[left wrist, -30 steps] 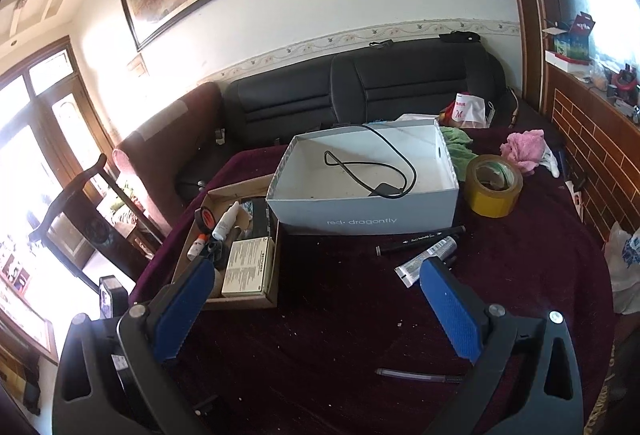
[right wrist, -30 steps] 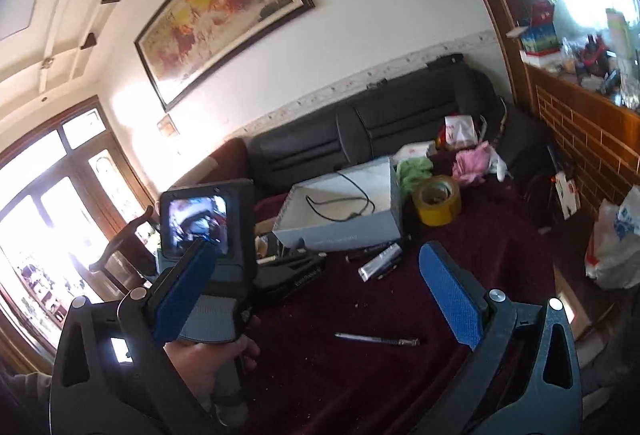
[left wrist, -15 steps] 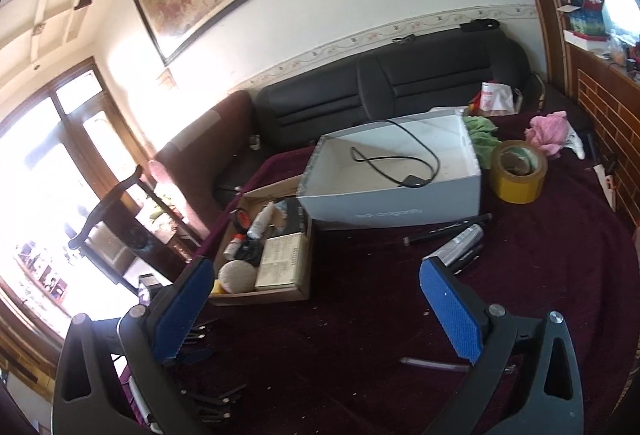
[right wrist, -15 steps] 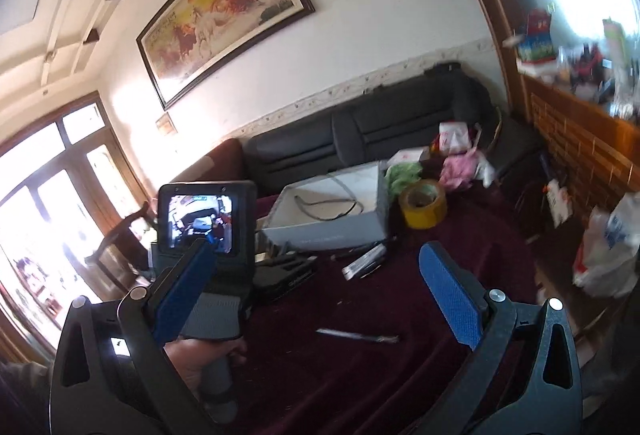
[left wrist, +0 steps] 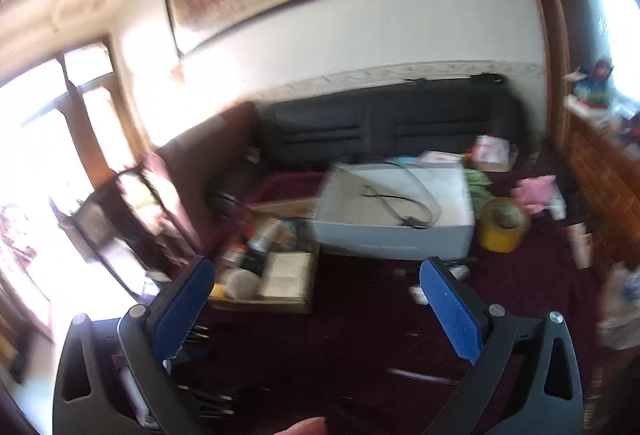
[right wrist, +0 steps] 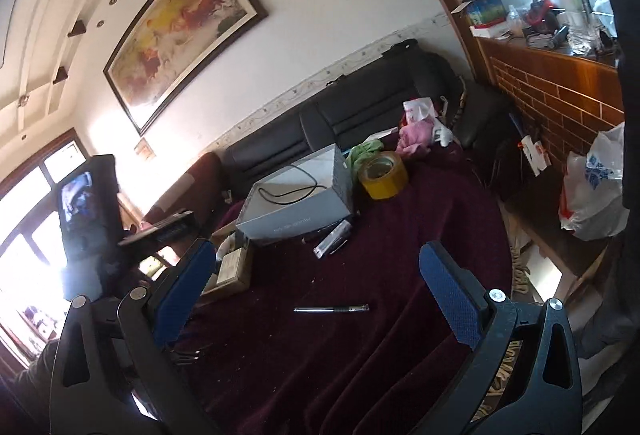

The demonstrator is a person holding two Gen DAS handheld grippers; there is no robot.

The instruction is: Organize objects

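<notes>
A table with a dark red cloth (right wrist: pixel 400 255) carries a grey-white box (right wrist: pixel 296 203) with a black cable in it, a cardboard tray (left wrist: pixel 268 275) of small items, a yellow tape roll (right wrist: pixel 383 175), a tube (right wrist: pixel 333 234) and a pen (right wrist: pixel 331 309). My left gripper (left wrist: pixel 316 311) is open and empty, held above the near table edge; its view is blurred. My right gripper (right wrist: pixel 316 295) is open and empty above the cloth, with the pen lying between its fingers in view.
A black sofa (right wrist: pixel 360 115) runs behind the table. Pink (right wrist: pixel 416 135) and green (right wrist: pixel 362 151) cloths lie at the far side. A white plastic bag (right wrist: pixel 596 187) sits by the brick wall on the right. The left hand-held device (right wrist: pixel 88 219) shows at left.
Both grippers have pulled back and tilted upward, the left fast enough to blur its view. The right view has rolled and the pen now lies nearer its centre. Both stay open.
</notes>
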